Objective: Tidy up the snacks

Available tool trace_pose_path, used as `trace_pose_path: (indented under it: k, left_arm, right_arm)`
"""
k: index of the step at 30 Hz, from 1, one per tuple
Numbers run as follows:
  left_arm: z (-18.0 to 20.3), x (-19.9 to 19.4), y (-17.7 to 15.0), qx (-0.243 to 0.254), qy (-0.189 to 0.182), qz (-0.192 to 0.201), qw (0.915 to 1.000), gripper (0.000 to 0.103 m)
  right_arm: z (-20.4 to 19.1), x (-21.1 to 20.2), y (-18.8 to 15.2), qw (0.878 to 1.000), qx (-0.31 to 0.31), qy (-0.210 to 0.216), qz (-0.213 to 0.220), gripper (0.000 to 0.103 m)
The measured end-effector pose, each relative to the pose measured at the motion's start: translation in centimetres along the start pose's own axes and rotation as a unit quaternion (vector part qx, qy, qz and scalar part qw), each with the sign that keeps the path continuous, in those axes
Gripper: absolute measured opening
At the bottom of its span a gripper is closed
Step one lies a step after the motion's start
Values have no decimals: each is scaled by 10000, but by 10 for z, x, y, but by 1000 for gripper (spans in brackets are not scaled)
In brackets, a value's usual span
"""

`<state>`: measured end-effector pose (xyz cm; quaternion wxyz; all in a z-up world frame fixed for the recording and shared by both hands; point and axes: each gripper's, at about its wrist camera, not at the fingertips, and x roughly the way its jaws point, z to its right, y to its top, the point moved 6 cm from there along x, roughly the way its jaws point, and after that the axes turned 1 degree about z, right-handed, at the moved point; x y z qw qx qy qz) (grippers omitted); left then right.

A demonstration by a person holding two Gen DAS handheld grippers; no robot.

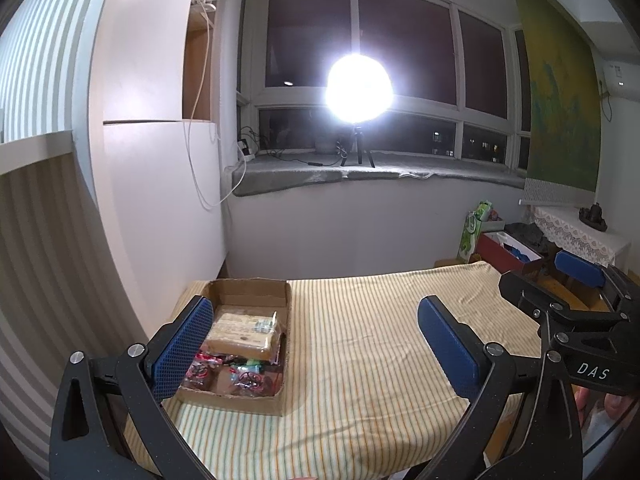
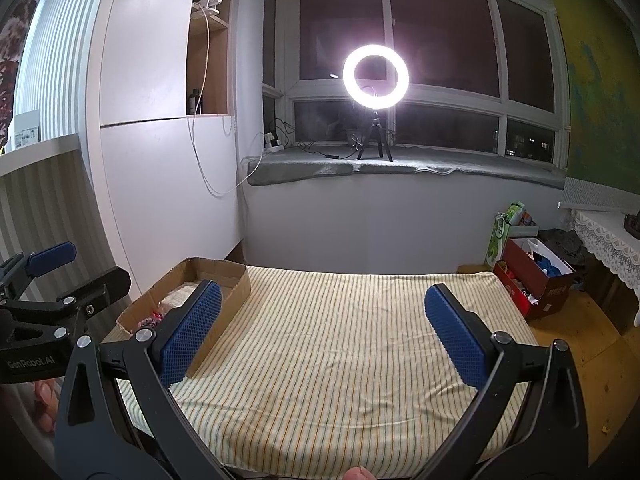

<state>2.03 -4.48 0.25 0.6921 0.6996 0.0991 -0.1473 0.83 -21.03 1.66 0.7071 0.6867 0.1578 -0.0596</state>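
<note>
The snacks sit inside the cardboard box: a flat tan-wrapped packet toward the box's far end, and clear wrapped sweets with red print at its near end. The box rests on the striped cloth covering the table, at the table's left edge beside the white cabinet. No snack shows on the cloth outside the box, so the sorting looks nearly or fully done.

The left gripper hovers just right of the box, jaws wide and holding nothing, its left pad over the box's near wall. The right gripper hangs well right of the box, jaws likewise wide and empty.

The risk I see: the light box stands close to the table edge, so a downward or leftward nudge from that left pad could tip or push it off.
</note>
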Motion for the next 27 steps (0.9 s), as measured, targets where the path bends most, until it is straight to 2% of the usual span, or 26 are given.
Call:
trace_pose_path:
  k: [18,27]
  left_arm:
    - [0,1,-1,14,-12,-6,10000,102]
    - [2,-1,-3,139,58,152,9998,102]
  right_arm:
    - [3,5,-6,10000,-13,60,-78,103]
    - [9,6,-8,9999,12,69,-99,103]
